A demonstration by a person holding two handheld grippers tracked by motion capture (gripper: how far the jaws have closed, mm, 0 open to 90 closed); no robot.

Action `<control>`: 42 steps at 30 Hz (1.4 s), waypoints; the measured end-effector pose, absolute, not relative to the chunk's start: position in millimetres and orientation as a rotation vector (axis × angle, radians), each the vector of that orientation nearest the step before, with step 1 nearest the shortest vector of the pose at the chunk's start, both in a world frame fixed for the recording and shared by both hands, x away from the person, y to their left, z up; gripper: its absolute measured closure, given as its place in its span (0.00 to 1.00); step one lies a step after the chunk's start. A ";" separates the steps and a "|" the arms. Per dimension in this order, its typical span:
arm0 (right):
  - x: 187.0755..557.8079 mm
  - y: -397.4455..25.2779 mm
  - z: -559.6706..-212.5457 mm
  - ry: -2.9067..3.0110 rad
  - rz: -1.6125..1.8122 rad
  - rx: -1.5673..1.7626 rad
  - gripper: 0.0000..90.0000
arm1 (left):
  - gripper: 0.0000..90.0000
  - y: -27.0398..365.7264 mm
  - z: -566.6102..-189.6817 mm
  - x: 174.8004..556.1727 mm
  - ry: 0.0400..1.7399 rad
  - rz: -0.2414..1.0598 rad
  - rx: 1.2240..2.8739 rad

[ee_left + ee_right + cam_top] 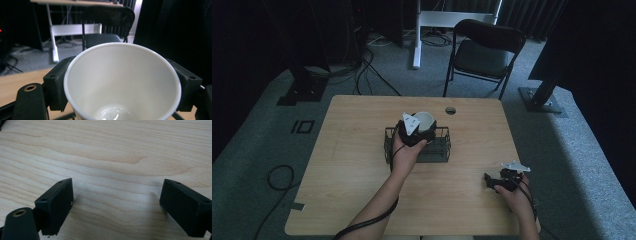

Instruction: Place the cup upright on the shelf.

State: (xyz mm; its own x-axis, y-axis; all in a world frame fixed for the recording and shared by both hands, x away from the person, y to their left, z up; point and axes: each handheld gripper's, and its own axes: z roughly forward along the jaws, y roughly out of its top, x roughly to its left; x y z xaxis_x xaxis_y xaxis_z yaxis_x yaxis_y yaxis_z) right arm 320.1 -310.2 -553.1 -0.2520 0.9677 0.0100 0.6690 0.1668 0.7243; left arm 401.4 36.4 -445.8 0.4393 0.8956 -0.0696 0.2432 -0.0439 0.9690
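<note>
Left gripper [418,131]: we've got its jaws pinching a white paper cup [426,120] by the sides, right over the black wire basket [442,151] at mid-tabletop.
Cup position: in the high view it sits at the basket's far rim; whether it's inside the basket or just above it, we cannot tell.
Step in hand: we read this as carrying the cup at the basket, either lowering it in or lifting it out; which one, we can't say.
Next move: it calls for keeping the cup upright and the squeeze light, since thin paper walls buckle easily, and for clearing the basket's wire rim.
Left gripper view: here we see straight into the cup [122,82], empty, with a black jaw pressed on each side, and a folding chair [105,25] beyond the basket.
Right gripper [501,181]: parked on the tabletop [352,165], well to the basket's near right, jaws spread wide.
Right gripper view: bare wood grain between those open jaws, nothing held, a detail too small to read from above.
</note>
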 end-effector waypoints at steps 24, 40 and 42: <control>320.0 -310.1 -553.1 1.990 0.863 1.546 0.13 | 0.22 22.0 -475.0 405.4 0.997 0.745 1.704; 320.1 -310.2 -553.1 1.990 0.862 1.544 0.13 | 0.09 18.3 -474.0 404.4 0.980 0.689 1.764; 320.0 -310.1 -553.1 1.989 0.862 1.546 0.13 | 0.09 19.4 -471.8 402.8 0.968 0.686 1.778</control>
